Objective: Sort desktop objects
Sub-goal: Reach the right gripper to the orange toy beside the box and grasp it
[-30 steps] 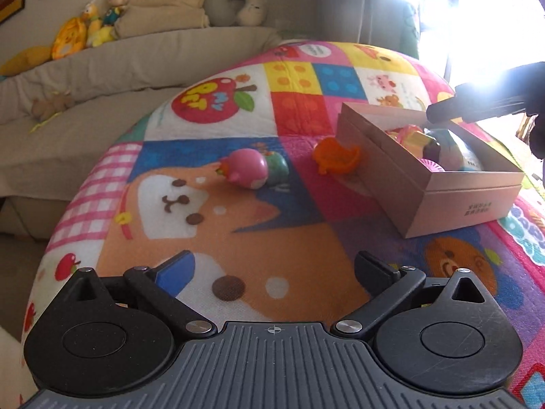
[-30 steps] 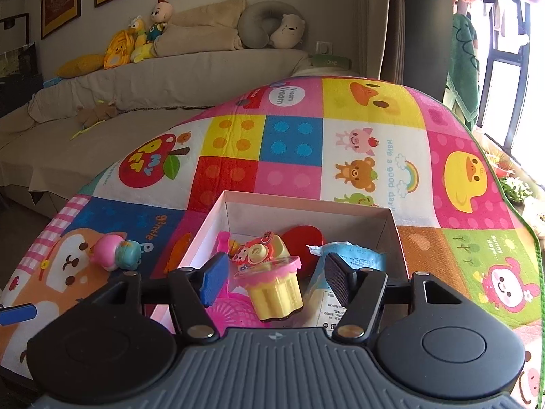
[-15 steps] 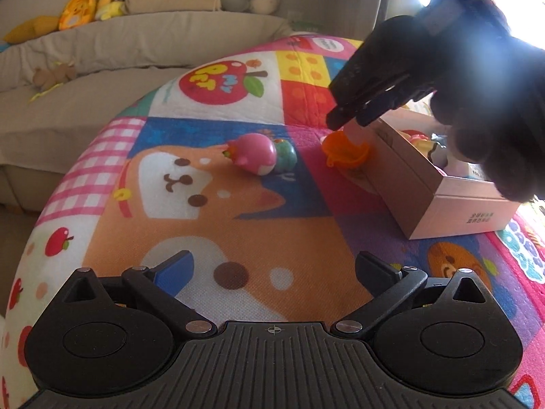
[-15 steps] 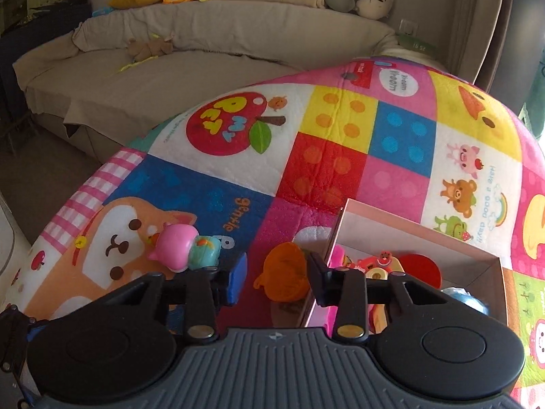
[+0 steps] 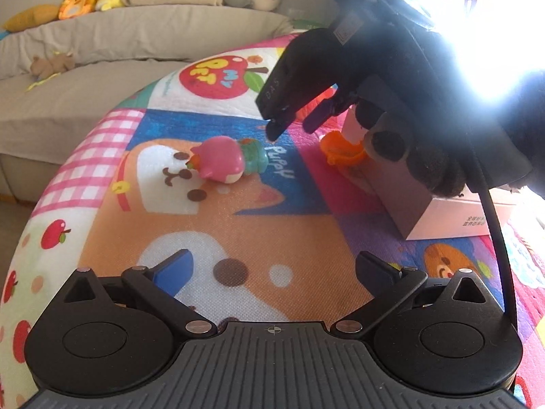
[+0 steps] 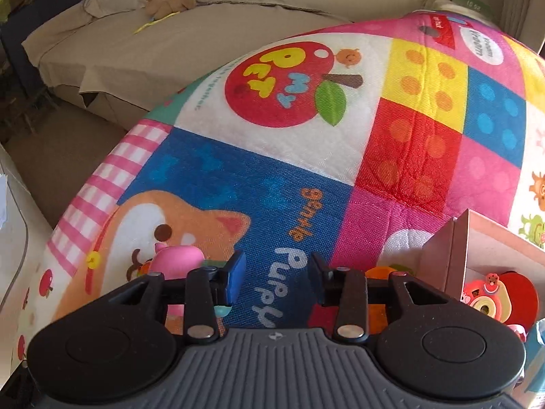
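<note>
Pink toy (image 5: 221, 158) on play mat (image 5: 238, 231)

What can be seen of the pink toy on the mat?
The pink toy is a small, glossy, plastic-looking figure with a rounded pink head, an orange bit at its face end and a teal-green part behind. It lies on its side on the mat, on the white muzzle of the printed dog beside the word "Puppy". Only the mat touches it. The right gripper hovers just above and to its right, jaws opening and empty. In the right wrist view only its pink top shows.
</note>
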`<state>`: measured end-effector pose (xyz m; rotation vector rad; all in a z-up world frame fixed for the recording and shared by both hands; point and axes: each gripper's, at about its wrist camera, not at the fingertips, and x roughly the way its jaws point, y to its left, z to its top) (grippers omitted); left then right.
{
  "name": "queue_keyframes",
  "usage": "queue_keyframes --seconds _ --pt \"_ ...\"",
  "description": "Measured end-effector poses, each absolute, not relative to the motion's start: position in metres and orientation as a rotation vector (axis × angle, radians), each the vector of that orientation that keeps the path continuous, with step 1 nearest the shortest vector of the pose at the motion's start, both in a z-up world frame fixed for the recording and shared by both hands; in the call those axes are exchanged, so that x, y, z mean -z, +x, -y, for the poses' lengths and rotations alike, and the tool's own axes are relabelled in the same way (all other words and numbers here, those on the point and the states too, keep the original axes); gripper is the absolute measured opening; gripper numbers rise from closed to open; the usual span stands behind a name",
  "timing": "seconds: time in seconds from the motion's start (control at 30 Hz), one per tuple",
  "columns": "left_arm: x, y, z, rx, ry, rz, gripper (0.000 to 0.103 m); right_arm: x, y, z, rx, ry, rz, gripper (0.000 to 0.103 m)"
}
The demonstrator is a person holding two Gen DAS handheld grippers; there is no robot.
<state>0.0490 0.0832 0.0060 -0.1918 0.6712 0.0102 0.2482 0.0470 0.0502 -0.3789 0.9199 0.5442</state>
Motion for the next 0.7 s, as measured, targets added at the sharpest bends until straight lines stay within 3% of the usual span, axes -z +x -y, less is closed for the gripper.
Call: queue_keyframes --seconds 0.17,0.27,0.7 --pt "-0.005 0.050 -0.085 -0.011 -0.194 -0.672 0.103 -0.040 0.257 -0.043 -0.361 -0.561 -0.847 0.040" --pt "-0.005 0.050 -0.085 -0.011 -0.193 -0.672 0.103 -0.037 0.257 -0.037 -0.364 -0.538 -0.886 0.030" --pt "-0.005 0.048 -0.081 -0.039 -0.164 -0.682 0.103 -0.041 0.200 -0.008 -0.531 -0.395 -1.035 0.030"
